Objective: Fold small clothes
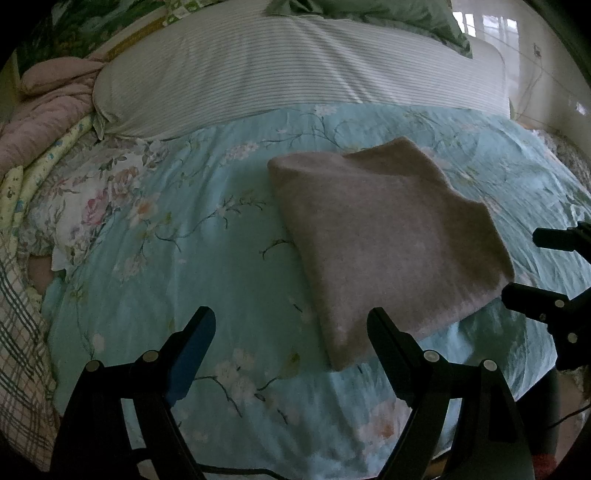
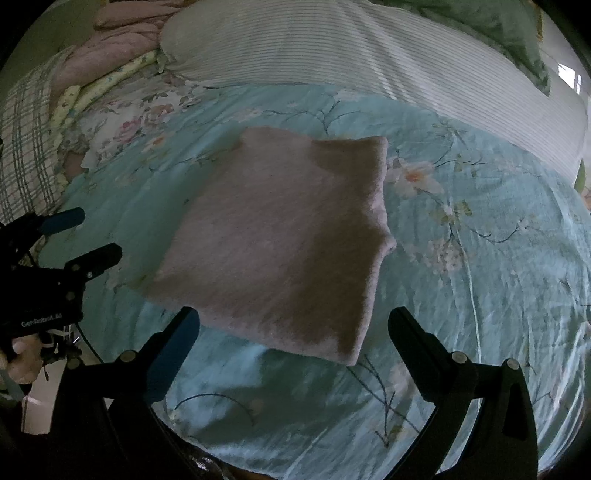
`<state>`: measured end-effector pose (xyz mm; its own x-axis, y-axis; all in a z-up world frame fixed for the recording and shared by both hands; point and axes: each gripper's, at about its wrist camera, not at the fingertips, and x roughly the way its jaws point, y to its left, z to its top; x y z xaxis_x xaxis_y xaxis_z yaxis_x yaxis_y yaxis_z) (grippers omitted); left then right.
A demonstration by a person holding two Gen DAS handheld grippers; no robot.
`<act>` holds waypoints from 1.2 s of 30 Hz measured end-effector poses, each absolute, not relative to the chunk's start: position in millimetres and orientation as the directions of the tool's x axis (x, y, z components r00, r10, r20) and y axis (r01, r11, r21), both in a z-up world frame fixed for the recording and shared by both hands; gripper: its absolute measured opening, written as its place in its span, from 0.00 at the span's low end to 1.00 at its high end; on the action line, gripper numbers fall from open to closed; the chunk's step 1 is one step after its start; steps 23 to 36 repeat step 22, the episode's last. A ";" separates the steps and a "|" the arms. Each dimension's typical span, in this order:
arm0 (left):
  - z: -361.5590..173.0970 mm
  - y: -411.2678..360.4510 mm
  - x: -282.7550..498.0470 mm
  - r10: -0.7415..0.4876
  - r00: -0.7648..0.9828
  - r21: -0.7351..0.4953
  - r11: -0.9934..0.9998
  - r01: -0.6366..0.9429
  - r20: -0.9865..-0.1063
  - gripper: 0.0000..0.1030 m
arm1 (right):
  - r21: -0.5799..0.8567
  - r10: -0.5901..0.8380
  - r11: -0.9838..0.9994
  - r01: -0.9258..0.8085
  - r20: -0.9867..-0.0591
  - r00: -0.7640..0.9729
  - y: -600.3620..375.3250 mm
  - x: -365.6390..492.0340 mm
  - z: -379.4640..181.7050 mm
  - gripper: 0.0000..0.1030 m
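Note:
A folded pinkish-grey garment [image 1: 384, 240] lies flat on the light blue floral bedspread [image 1: 177, 280]; it also shows in the right wrist view [image 2: 280, 236]. My left gripper [image 1: 291, 325] is open and empty, just short of the garment's near left corner. My right gripper [image 2: 295, 325] is open and empty, just short of the garment's near edge. The right gripper shows at the right edge of the left wrist view [image 1: 524, 266]. The left gripper shows at the left of the right wrist view [image 2: 96, 236], beside the garment.
A long striped pillow [image 1: 295, 70] lies across the back of the bed. Pink quilted bedding [image 1: 40, 110], a floral cloth [image 1: 92, 199] and plaid fabric [image 1: 18, 332] pile up at the left. A green pillow [image 1: 388, 14] sits behind.

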<state>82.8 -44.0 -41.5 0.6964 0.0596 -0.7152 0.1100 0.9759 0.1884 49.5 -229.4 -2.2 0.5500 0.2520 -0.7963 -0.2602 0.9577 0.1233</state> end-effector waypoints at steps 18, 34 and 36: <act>-46.5 -36.8 103.6 0.074 0.688 0.195 0.976 0.100 -0.722 0.83 | 0.139 0.253 0.960 -0.241 -0.801 0.542 -234.4 58.7 -8.9 0.99; -47.5 -34.6 106.1 0.071 0.683 0.189 0.977 0.099 -0.727 0.83 | 0.144 0.256 0.960 -0.240 -0.799 0.544 -235.7 60.1 -10.0 0.99; -47.5 -34.6 106.1 0.071 0.683 0.189 0.977 0.099 -0.727 0.83 | 0.144 0.256 0.960 -0.240 -0.799 0.544 -235.7 60.1 -10.0 0.99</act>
